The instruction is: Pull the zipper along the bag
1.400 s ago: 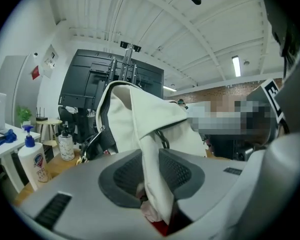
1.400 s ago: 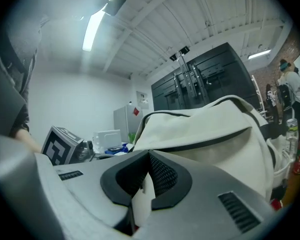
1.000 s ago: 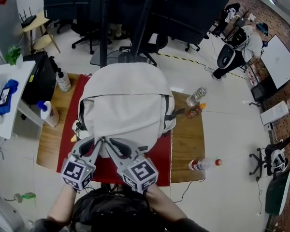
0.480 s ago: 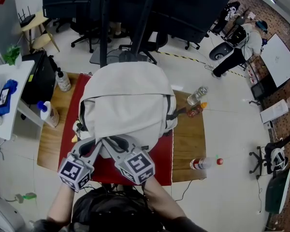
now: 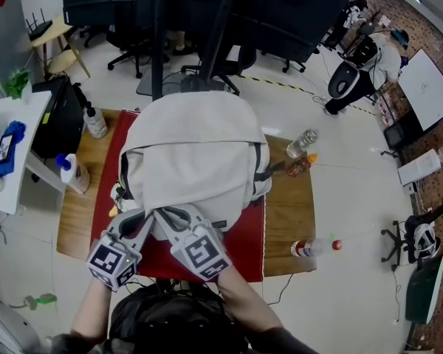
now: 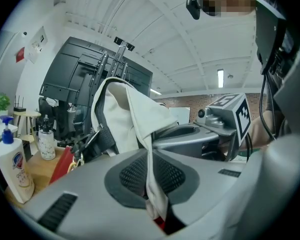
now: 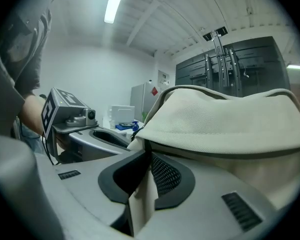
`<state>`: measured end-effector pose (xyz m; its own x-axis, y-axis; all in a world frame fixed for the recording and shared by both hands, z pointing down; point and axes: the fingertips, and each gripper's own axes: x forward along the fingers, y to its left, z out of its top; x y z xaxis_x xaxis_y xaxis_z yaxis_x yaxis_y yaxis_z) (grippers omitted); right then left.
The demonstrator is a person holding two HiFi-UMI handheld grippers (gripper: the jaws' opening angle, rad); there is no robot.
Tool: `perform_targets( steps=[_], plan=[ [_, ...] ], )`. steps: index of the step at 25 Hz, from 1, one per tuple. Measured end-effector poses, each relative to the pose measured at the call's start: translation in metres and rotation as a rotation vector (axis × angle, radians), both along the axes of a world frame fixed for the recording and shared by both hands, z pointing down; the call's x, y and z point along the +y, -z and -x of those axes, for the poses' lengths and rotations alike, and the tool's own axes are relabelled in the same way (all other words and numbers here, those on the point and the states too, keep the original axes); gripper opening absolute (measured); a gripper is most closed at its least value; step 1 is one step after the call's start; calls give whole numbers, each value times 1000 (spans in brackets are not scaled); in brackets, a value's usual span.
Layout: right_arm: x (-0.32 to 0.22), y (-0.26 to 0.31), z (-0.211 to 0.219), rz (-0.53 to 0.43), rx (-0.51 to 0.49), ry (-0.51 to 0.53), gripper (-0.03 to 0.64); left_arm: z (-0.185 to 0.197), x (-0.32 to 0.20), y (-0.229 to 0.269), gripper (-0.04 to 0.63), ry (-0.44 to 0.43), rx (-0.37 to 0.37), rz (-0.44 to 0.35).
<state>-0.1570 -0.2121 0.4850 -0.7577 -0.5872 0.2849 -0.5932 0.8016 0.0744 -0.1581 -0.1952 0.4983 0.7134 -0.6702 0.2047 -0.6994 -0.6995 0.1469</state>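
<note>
- Since a second ago, the right gripper (image 5: 174, 217) has slid a little to the left and toward the bag (image 5: 192, 153). Its marker cube now lies closer to the left gripper's (image 5: 142, 218) cube. The bag has not shifted on the table.
- In the left gripper view, the left gripper (image 6: 151, 176) has its jaws nearly together and closing. A thin fold of the bag's pale fabric is pinched between the pads.
- In the right gripper view, the right gripper (image 7: 146, 176) is likewise narrow and closing. A strip of the same beige fabric stands between its jaws, just under the bag's dark zipper line.
- Both grippers work at the bag's near edge, side by side and almost touching at the tips.
- Counted: two grippers and one bag, which lies on one red mat (image 5: 244, 251) on one wooden table (image 5: 286, 209).
- Five bottles are in view. Two stand left of the bag: a clear one (image 5: 96, 123) at the far side and a white one with a blue top (image 5: 71, 174) nearer.
- Two more lie right of the bag, a clear bottle (image 5: 301, 144) and a small orange one (image 5: 298, 168).
- The fifth bottle (image 5: 307, 248) lies at the table's near right corner.
- The bag covers most of the mat, leaving red showing along the near edge and the left side.
- Bare wood shows in a strip on each side of the mat, and it is wider on the right, between the far pair of bottles and the near one.
</note>
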Motion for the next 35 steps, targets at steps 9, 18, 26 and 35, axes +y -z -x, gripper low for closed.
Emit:
perform_targets(
  steps=[9, 18, 26, 35],
  plan=[
    [8, 3, -8, -15, 32, -20, 40, 1, -2, -1, 48, 21, 13, 4],
    [12, 10, -22, -112, 160, -52, 38, -5, 5, 4, 43, 20, 28, 19],
    [15, 17, -31, -208, 237, -49, 37, -11, 13, 19, 41, 20, 45, 0],
    [41, 35, -36, 72, -131, 87, 25, -10, 26, 23, 41, 53, 30, -10]
  ],
)
